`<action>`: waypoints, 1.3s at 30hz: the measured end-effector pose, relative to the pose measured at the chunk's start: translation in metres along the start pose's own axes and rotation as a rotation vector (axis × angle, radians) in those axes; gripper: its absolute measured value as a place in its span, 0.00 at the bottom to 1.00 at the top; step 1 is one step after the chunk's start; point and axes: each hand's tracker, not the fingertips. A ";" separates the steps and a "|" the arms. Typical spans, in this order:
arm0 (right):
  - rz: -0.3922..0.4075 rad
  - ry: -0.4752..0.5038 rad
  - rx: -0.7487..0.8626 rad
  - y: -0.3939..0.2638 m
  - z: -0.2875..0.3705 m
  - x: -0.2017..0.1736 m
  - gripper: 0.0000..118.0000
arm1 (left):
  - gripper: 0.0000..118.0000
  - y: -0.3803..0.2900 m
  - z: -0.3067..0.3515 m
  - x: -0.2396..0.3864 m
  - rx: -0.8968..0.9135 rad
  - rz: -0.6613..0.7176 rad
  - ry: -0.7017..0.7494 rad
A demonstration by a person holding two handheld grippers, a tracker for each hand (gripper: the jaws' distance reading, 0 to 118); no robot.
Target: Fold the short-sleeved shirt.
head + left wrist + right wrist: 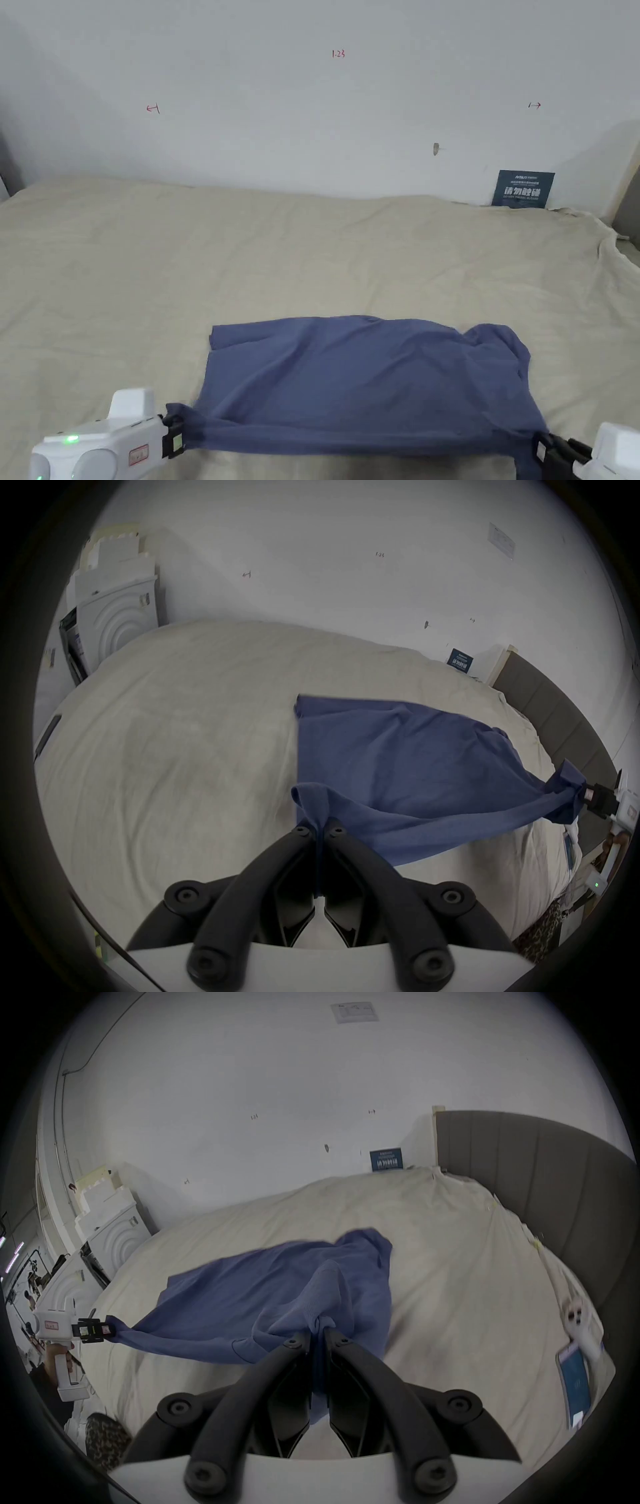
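Jaws of both grippers pinch the shirt's (pixel 369 381) near, seemingly lifted edge.

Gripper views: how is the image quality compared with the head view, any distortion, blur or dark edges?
Head view: flat, even light, sharp, shirt undistorted. Left gripper view: strong fisheye, black ring at the edges, bed bulges, the shirt's far edge slightly smeared. Right gripper view: same fisheye and dark ring, shirt edges and the items at the right blurred by motion.
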 end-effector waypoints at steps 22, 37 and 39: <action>-0.082 -0.026 -0.208 -0.114 0.066 -0.035 0.04 | 0.00 -0.116 0.040 -0.028 -0.091 -0.083 0.071; -0.029 -0.140 -0.236 -0.118 0.057 -0.008 0.79 | 0.91 -0.122 0.061 -0.017 -0.050 -0.021 0.117; -0.008 -0.121 -0.153 -0.099 0.072 -0.014 0.79 | 0.93 -0.112 0.078 -0.010 0.026 -0.025 0.117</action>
